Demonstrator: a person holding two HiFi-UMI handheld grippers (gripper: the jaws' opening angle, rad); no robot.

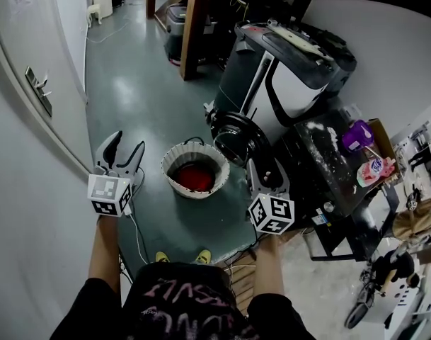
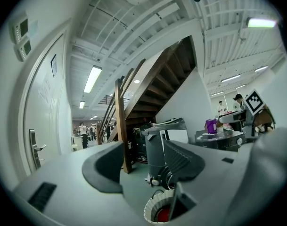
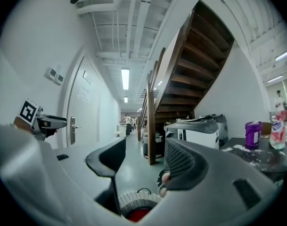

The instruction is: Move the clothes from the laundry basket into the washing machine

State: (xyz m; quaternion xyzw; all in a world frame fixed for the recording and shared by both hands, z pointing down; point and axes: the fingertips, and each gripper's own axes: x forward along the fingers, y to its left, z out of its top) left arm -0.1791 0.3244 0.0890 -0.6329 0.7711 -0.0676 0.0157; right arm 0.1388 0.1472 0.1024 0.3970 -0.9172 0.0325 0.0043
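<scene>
The left gripper and the right gripper both have their jaws apart, with nothing between them. Just ahead, between the two pairs of fingers, sits one white laundry basket holding red clothes; the pieces cannot be counted. One washing machine stands beyond the right fingers.

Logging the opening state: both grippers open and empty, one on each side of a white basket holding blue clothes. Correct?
Not quite: the clothes in the basket are red, not blue, as the head view shows. The rest holds: the left gripper and right gripper are open and empty, either side of the white basket.
</scene>
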